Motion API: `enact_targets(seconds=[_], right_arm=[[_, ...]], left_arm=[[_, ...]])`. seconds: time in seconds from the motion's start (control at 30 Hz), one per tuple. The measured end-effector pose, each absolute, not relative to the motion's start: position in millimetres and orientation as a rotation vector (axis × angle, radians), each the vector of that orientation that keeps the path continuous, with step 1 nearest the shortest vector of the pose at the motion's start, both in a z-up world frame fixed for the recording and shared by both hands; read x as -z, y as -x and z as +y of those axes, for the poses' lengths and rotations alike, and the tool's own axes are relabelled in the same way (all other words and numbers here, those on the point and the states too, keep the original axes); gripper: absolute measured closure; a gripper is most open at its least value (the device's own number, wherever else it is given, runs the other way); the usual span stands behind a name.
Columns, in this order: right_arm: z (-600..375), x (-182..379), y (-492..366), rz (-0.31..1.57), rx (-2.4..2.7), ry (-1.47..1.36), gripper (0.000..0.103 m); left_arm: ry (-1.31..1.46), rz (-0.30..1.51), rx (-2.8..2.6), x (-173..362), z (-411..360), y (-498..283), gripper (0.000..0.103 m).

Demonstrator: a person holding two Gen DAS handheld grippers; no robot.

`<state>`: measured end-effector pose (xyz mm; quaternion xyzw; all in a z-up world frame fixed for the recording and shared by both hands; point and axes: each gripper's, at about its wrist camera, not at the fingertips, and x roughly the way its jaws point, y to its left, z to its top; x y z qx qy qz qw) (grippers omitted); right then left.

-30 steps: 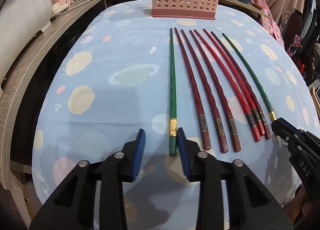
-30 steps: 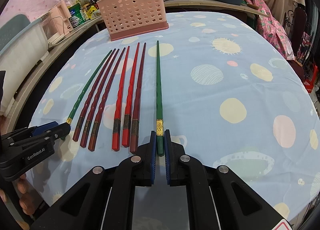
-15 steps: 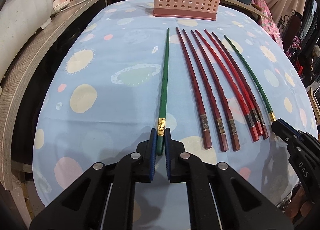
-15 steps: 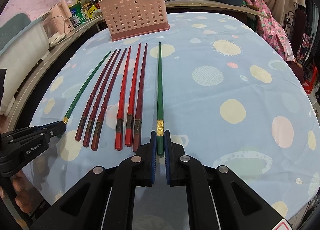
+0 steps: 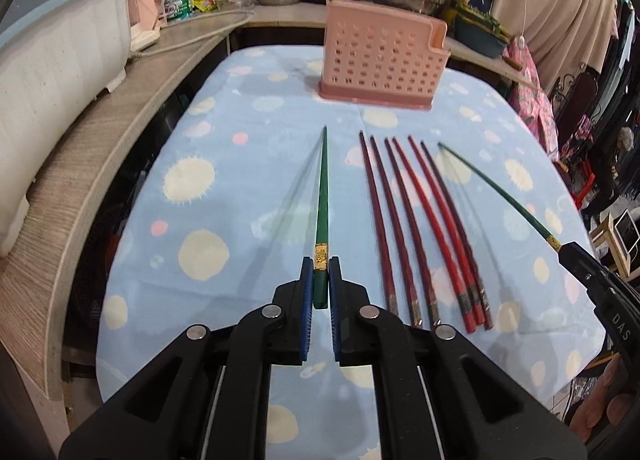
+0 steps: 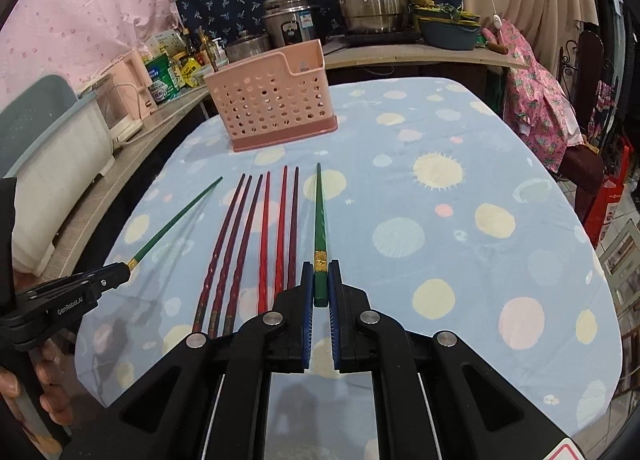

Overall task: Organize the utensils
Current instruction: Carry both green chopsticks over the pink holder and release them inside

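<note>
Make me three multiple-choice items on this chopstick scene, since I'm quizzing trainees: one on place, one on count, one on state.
1. Where is the pink basket?
A. beyond the chopstick tips
B. beside the handles
C. off the table

2. How many red chopsticks lie on the cloth?
A. four
B. six
C. eight

3. The left hand-held gripper is
A. open and empty
B. shut on a green chopstick
C. shut on a red chopstick

Key: 1 A, the basket stands past the tips; 2 B, six lie side by side; 3 B, blue pads clamp the green handle.
</note>
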<state>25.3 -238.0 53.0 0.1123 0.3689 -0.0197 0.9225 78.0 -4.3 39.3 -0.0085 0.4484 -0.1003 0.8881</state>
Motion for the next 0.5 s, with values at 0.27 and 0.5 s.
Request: enact_targets(seconds=[0.27, 0.5], right_arm=[[-255, -109, -49, 0.633, 0.05, -0.222, 0.096], [-268, -146, -78, 0.563, 0.045, -0.229, 0.096]], left_arm=[[0.066, 0.816, 0.209, -94, 7, -106, 0.096], [0.082, 0.757, 0.195, -132, 6, -141, 0.096]])
